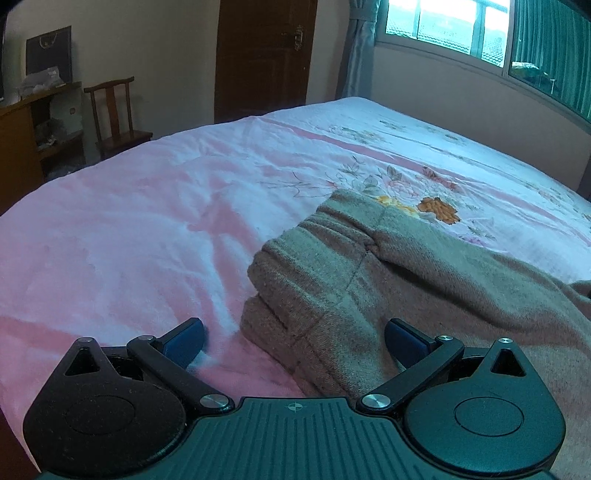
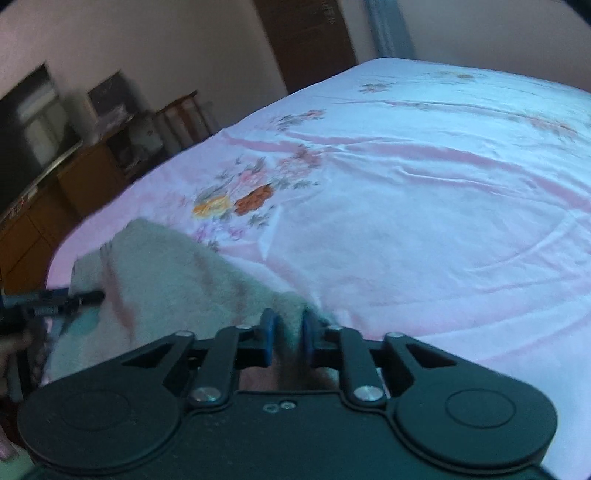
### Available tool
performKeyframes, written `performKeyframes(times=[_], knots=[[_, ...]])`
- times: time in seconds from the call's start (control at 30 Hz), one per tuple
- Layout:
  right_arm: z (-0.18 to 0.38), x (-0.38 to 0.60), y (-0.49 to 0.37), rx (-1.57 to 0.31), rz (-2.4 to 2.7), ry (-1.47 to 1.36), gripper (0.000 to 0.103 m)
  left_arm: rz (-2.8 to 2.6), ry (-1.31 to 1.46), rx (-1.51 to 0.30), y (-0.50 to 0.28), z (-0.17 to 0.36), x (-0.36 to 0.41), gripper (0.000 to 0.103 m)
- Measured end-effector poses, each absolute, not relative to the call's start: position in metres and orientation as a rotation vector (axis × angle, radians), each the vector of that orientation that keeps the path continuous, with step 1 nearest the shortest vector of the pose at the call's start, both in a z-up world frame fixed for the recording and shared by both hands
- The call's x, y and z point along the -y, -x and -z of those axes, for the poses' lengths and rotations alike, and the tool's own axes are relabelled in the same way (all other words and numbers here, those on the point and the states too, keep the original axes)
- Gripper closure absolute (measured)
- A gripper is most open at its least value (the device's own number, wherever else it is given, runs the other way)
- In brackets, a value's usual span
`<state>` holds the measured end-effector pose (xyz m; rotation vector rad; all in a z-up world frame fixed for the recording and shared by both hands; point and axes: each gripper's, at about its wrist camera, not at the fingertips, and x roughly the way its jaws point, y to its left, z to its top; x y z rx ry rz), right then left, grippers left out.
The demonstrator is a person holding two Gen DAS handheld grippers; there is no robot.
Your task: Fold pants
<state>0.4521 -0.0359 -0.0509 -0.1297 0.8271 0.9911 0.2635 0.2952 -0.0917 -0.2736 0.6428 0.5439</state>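
Observation:
Grey-brown knitted pants (image 1: 369, 280) lie in folded layers on the pink floral bed sheet (image 1: 129, 221), with the ribbed waistband toward the far end. My left gripper (image 1: 295, 341) is open just above the near left corner of the stack. One blue pad (image 1: 184, 343) is over bare sheet and the other pad (image 1: 406, 339) over the cloth. In the right wrist view the pants (image 2: 166, 273) run off to the left. My right gripper (image 2: 288, 332) is shut on a bunched edge of them, pinched between its blue pads.
The bed sheet (image 2: 424, 221) stretches wide to the right and far side. Beyond the bed's left edge stand a wooden chair (image 1: 114, 110), a low wooden cabinet (image 1: 22, 147) and a brown door (image 1: 262, 55). A window (image 1: 461, 26) is at the far right.

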Motion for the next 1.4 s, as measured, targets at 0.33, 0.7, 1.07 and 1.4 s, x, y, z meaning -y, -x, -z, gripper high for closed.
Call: performKeyframes(times=[0.33,0.7,1.07,1.4], knots=[[0.071,0.005,-0.441,-0.758,-0.787,0.417,0.103,-0.536,0.276,-0.644,-0.262,0.093,-0.296,0.000],[0.053,0.108,-0.413,-0.815,-0.726,-0.439,0.081,-0.363,0.143,-0.557,-0.294,0.048,-0.246,0.000],[0.087,0.332,-0.366,-0.793,-0.111,-0.621,0.098,-0.332,-0.080,-0.655,-0.304,0.082,-0.229,0.000],[0.055,0.548,-0.161,-0.473,0.243,-0.853,0.062,-0.270,0.031,-0.563,-0.273,0.046,-0.151,0.000]])
